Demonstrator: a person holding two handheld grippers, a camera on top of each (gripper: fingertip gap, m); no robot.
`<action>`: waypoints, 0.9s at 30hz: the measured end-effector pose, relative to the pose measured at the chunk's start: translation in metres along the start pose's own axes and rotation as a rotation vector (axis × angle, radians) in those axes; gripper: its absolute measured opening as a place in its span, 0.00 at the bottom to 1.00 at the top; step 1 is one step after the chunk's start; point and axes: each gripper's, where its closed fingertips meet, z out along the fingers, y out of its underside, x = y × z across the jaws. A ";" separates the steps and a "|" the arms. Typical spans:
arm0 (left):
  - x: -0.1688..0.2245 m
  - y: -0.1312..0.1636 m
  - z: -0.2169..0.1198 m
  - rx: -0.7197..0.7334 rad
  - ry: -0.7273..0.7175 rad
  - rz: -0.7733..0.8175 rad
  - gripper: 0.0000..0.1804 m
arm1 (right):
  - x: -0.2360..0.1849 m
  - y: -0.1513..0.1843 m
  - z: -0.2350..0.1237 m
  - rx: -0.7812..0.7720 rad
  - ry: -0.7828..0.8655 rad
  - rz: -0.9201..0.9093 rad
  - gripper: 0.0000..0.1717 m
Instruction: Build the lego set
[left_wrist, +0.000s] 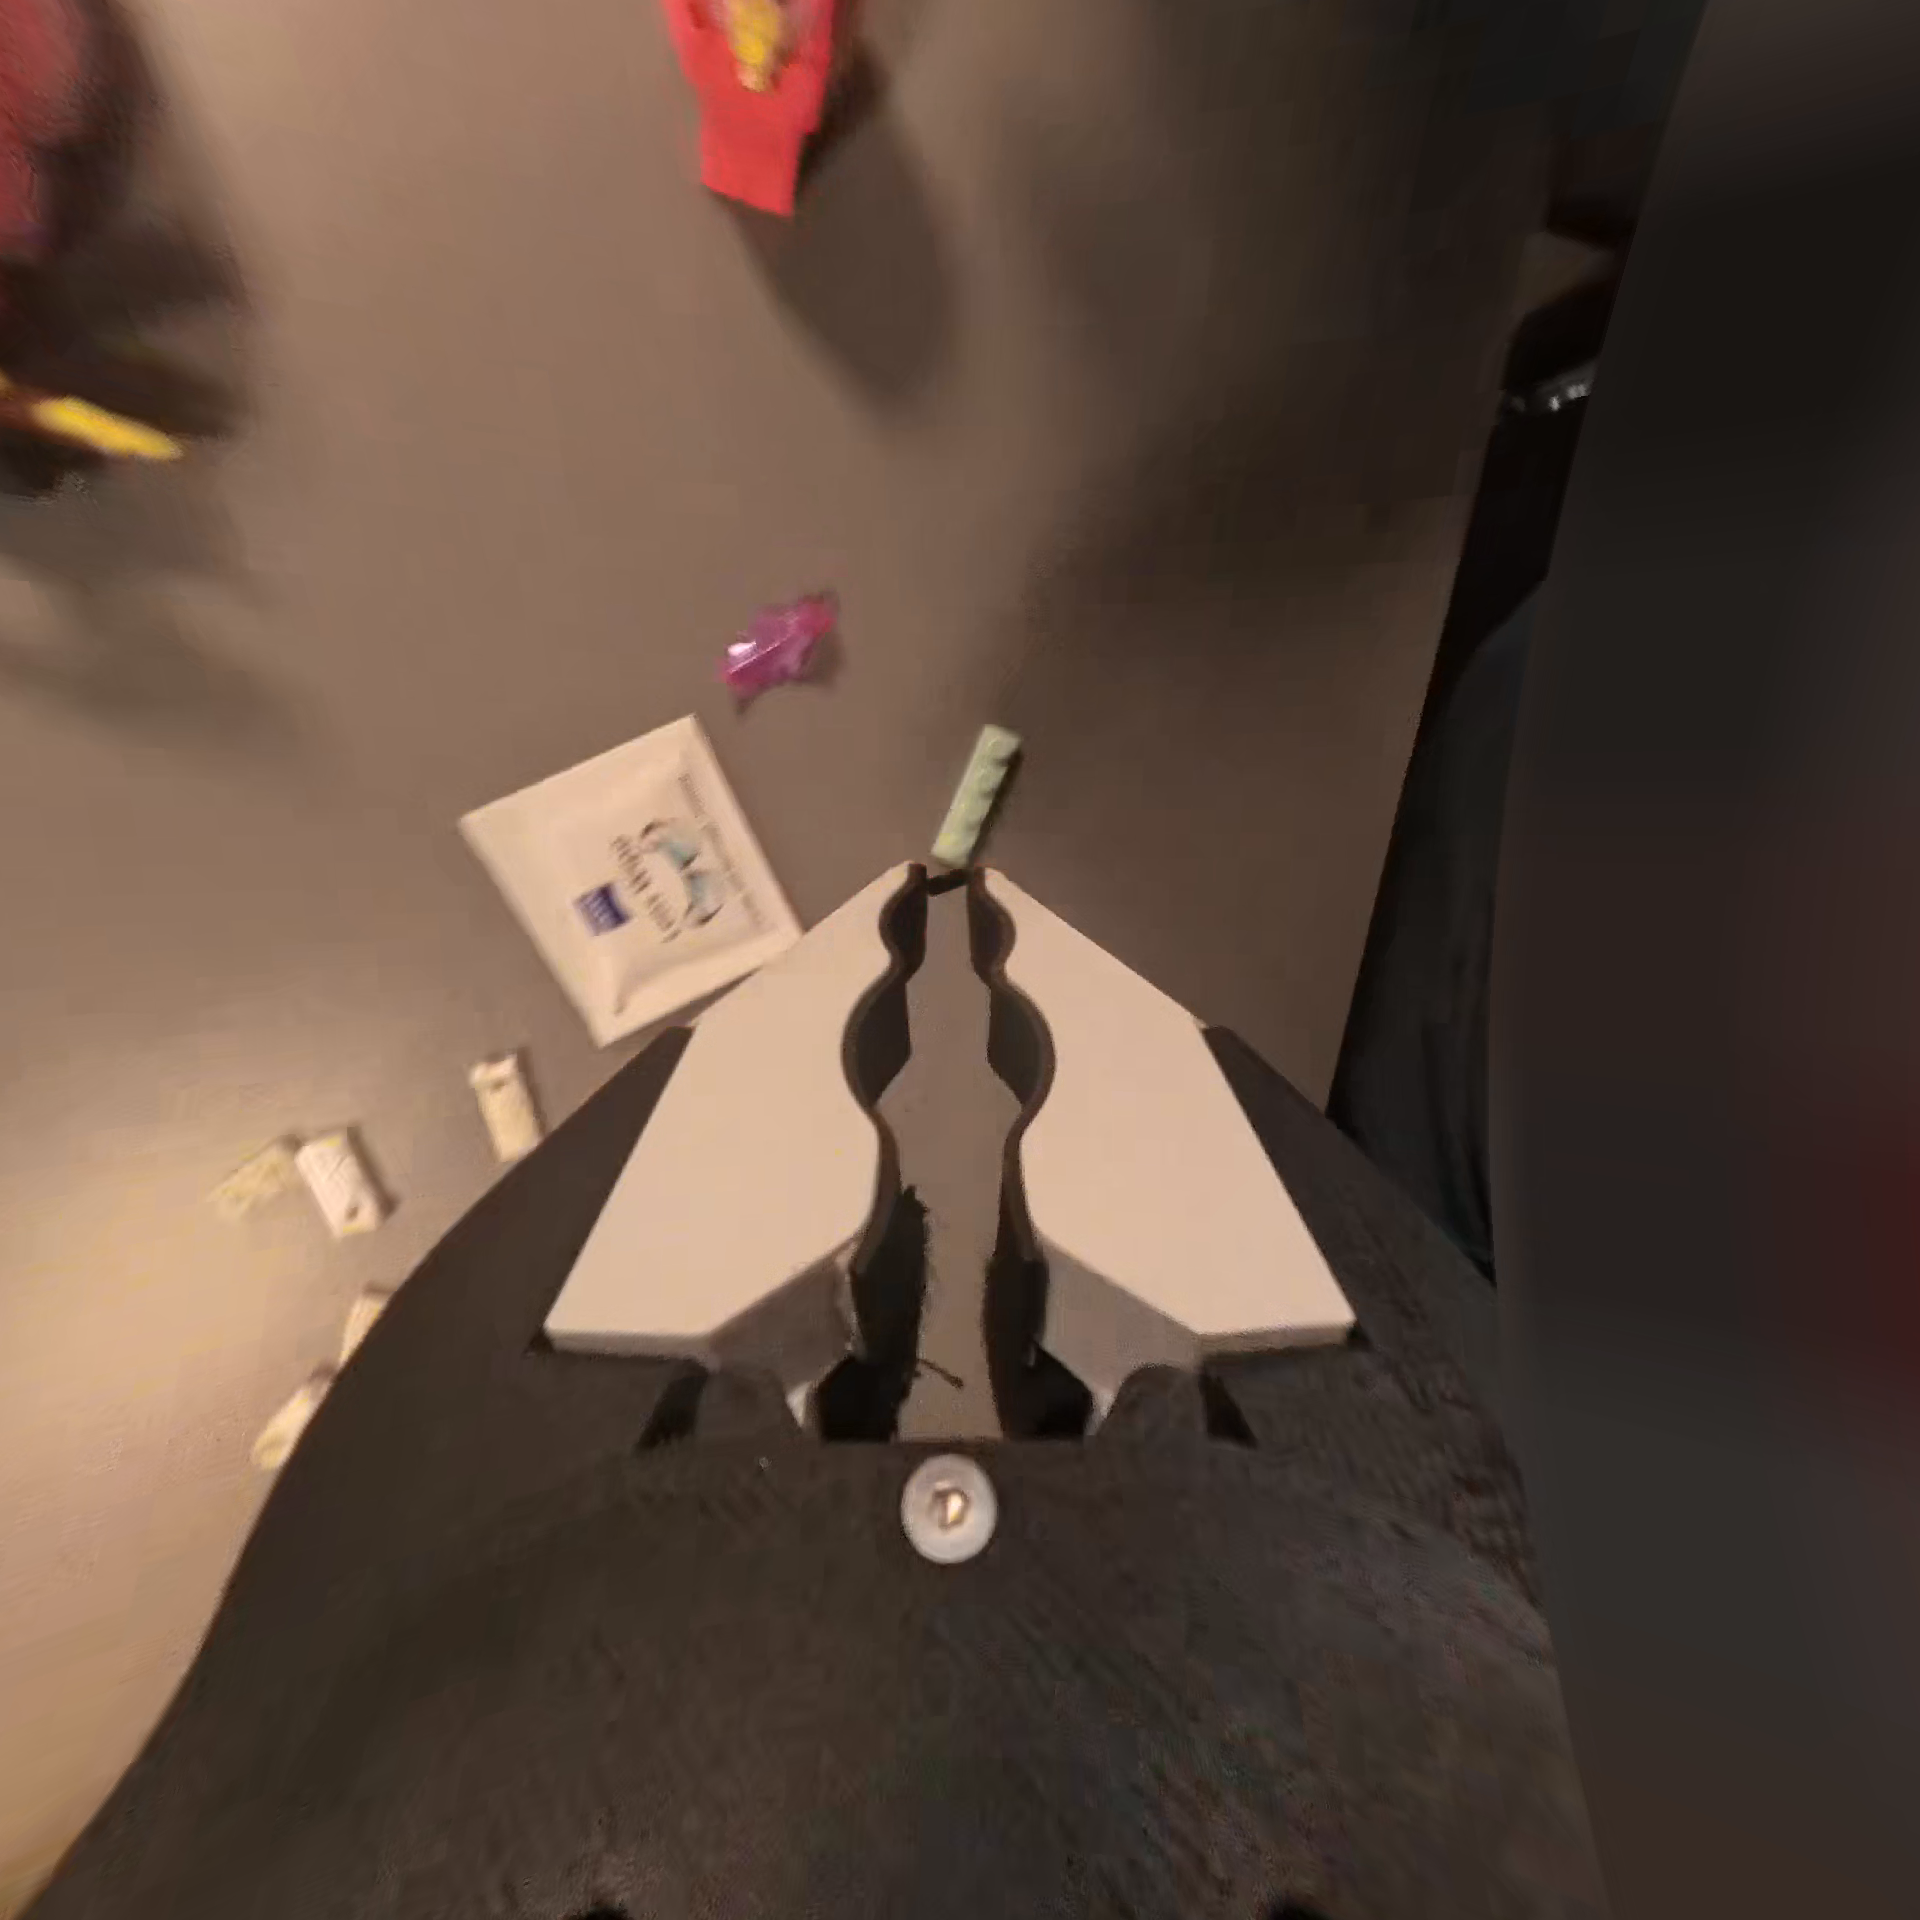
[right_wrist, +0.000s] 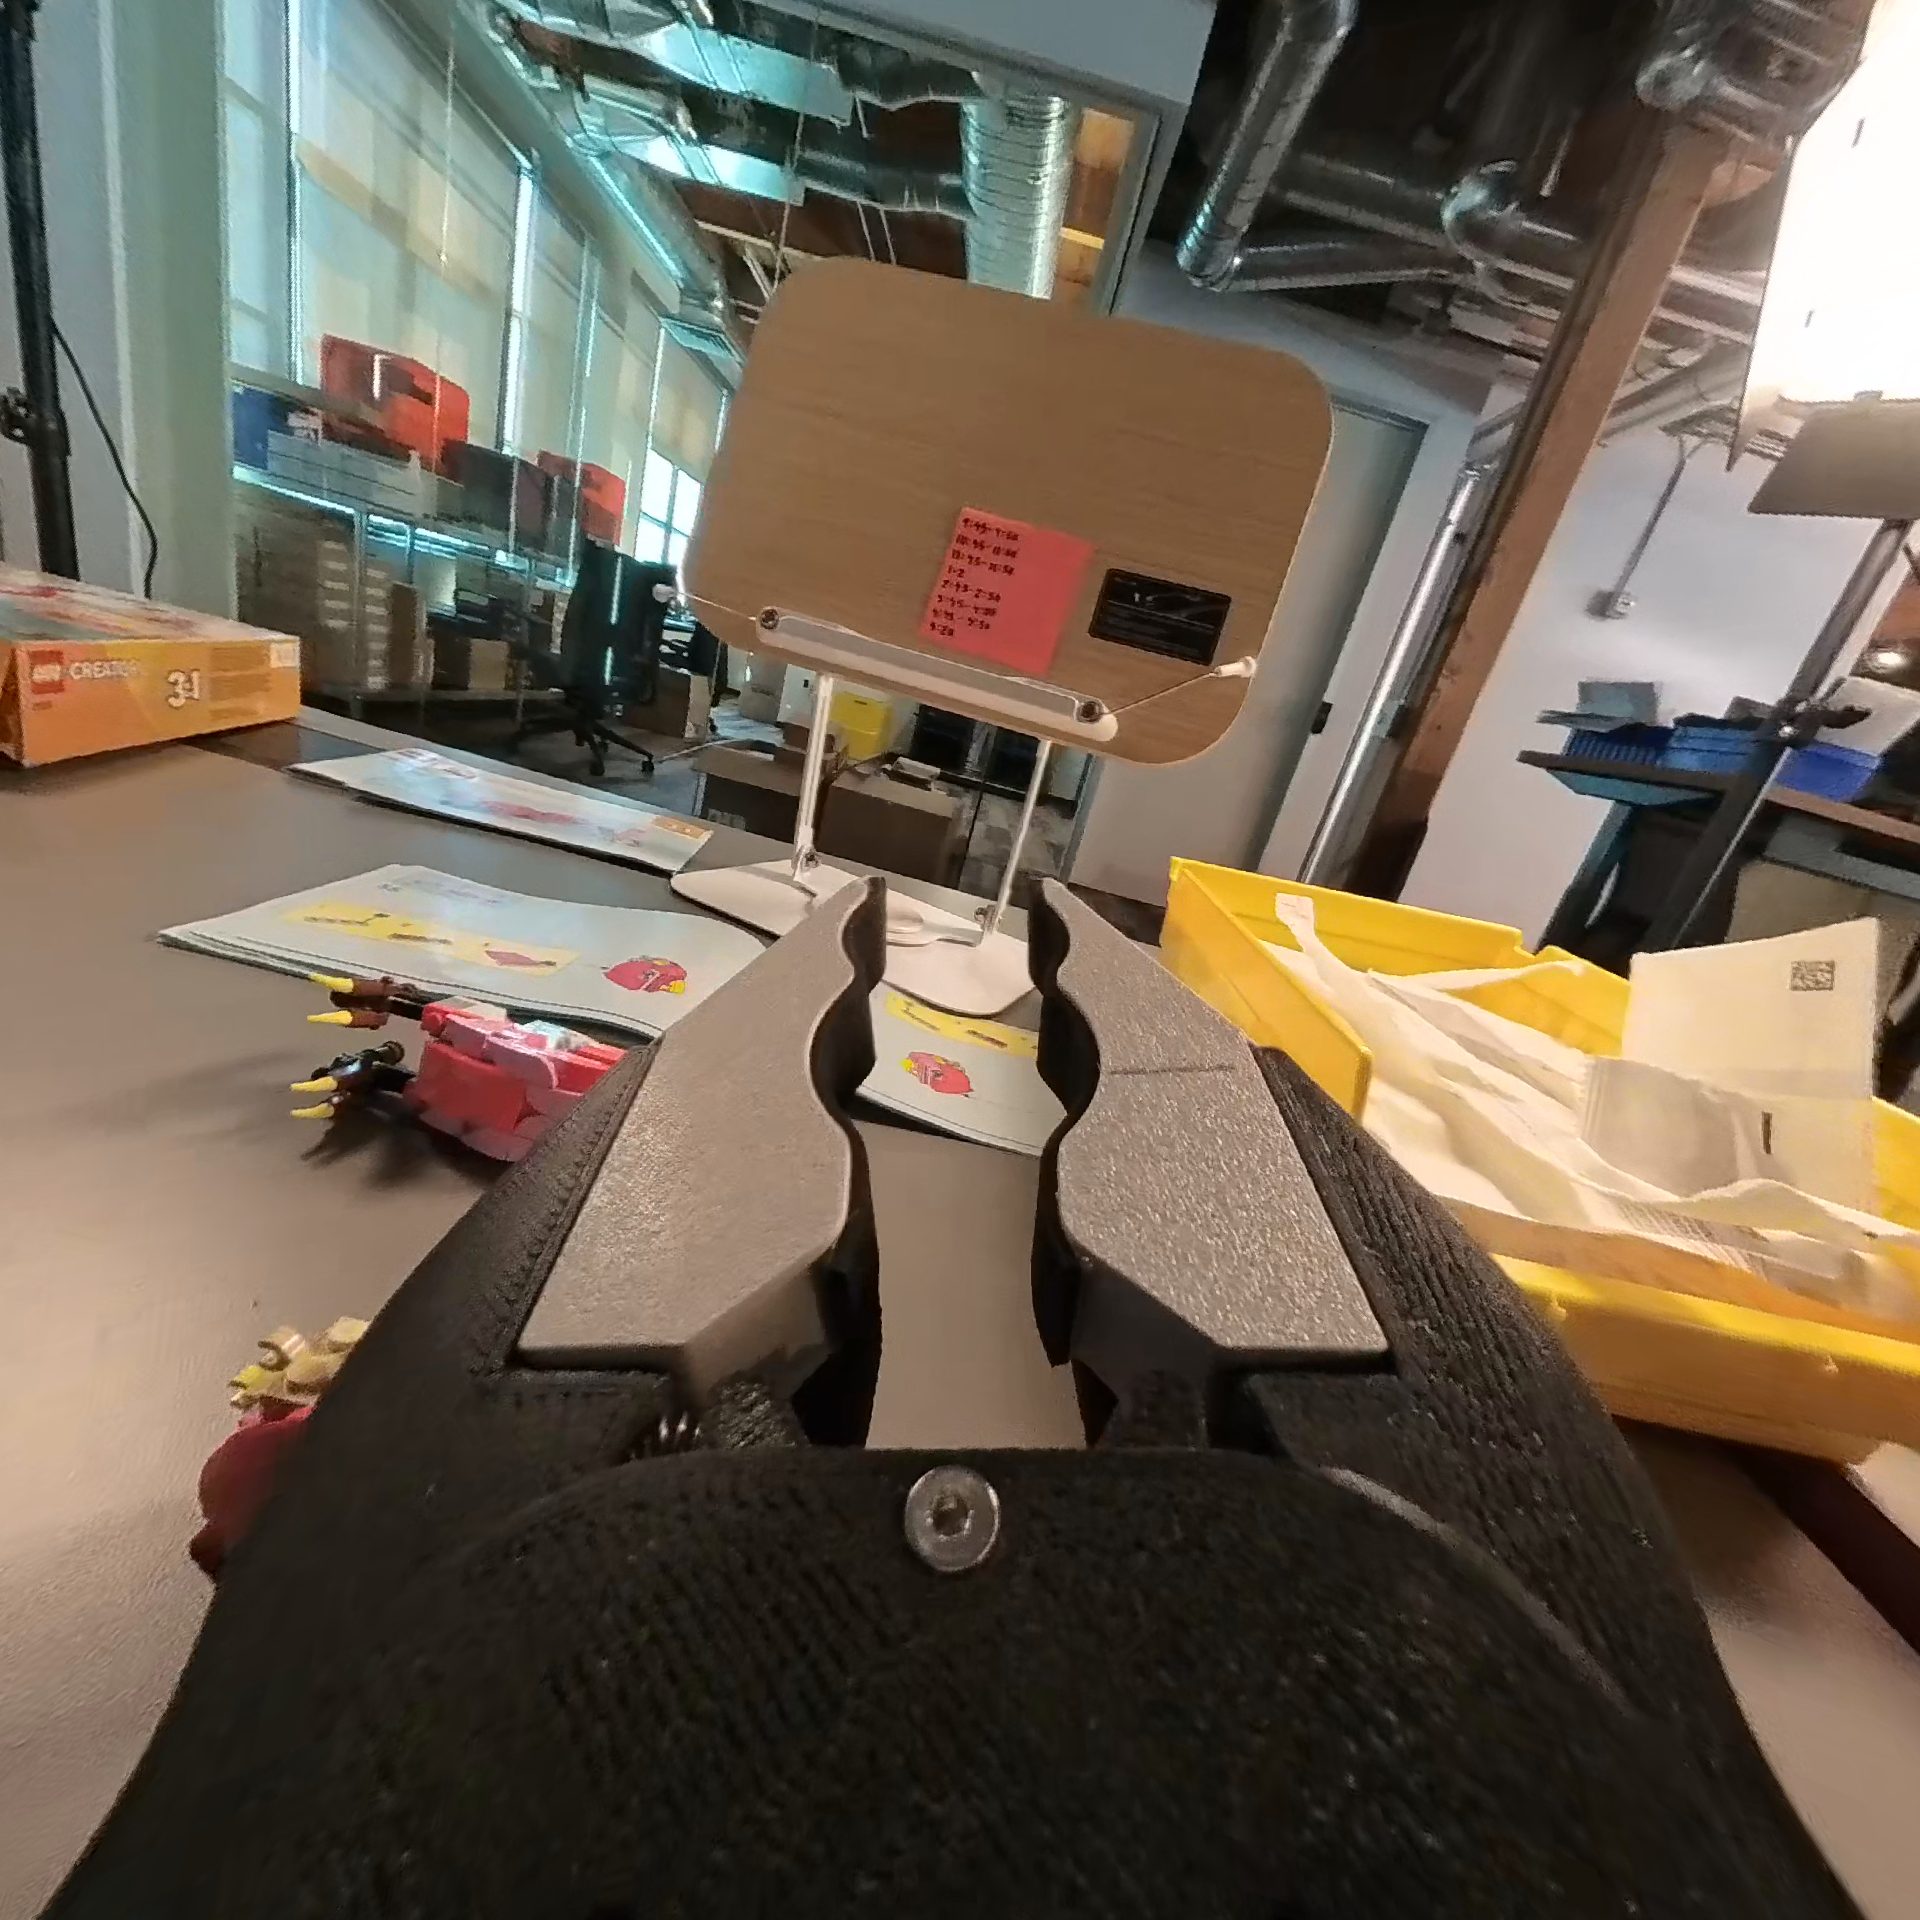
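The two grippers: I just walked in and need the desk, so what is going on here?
The left gripper hangs over the dark table, its jaws nearly closed on the end of a pale green brick, beside a white packet and a purple wrapper. The right gripper is open and empty, low over booklets, facing a wooden stand, between a red brick model and a yellow bin.

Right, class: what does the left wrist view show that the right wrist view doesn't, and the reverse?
Only the left wrist view: a pale green brick gripped at the left gripper's tips, a white sachet and a purple wrapper. Only the right wrist view: the right gripper, jaws apart and empty, a wooden stand, a yellow bin and booklets. Both: the dark table.
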 end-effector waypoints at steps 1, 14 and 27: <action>0.002 -0.003 0.009 -0.044 0.020 0.003 0.04 | 0.001 0.000 0.000 0.000 0.002 0.009 0.15; -0.013 -0.012 0.041 -0.404 -0.097 -0.008 0.11 | -0.007 0.001 0.003 -0.012 -0.041 0.006 0.12; 0.011 -0.017 -0.002 0.358 0.012 0.108 0.17 | -0.110 -0.037 -0.052 0.110 -0.681 0.044 0.07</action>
